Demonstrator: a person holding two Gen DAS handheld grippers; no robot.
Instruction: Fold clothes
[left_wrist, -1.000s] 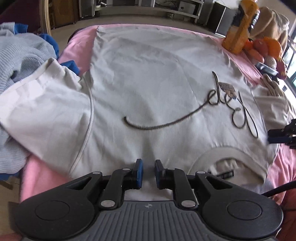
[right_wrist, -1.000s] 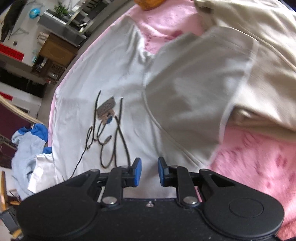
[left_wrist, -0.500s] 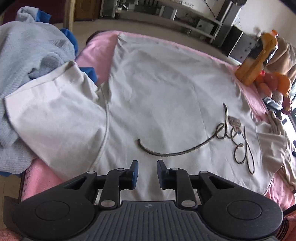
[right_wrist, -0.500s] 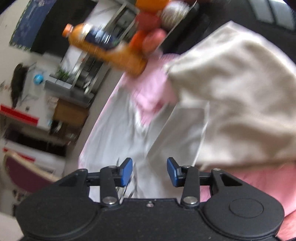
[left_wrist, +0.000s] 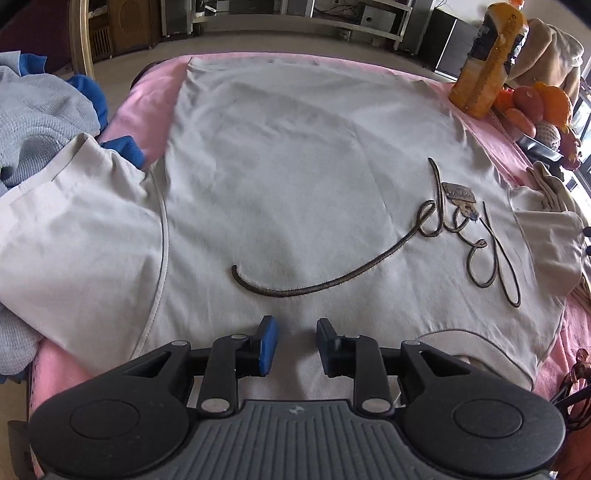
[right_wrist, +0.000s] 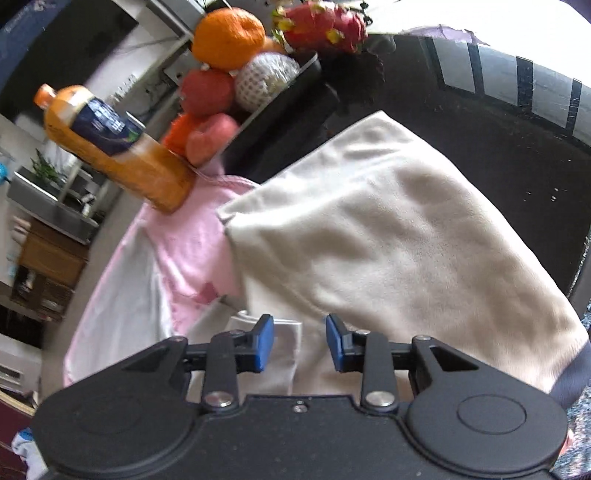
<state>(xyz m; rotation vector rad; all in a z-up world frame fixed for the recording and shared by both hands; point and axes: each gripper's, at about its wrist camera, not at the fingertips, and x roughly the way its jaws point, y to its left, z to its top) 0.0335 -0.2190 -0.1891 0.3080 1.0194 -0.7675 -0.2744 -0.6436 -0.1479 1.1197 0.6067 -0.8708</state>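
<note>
Pink cover (left_wrist: 147, 107) spans worktop. White t-shirt (left_wrist: 295, 177) lies flat on it, script lettering (left_wrist: 461, 236) up, sleeves spread. Blue-grey garment pile (left_wrist: 40, 118) beside left sleeve. Beige folded garment (right_wrist: 388, 240) near juice bottle (right_wrist: 114, 144) and fruit (right_wrist: 229, 33). Left claw (left_wrist: 294, 345) open above shirt near collar. Right claw (right_wrist: 300, 343) open above beige garment edge, empty.

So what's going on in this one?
A person with two handheld grippers is folding clothes. A white T-shirt lies spread flat, front up, on a pink blanket. The left gripper hovers open near its collar end, holding nothing. The right gripper is open too, over the sleeve beside a beige garment.
</note>
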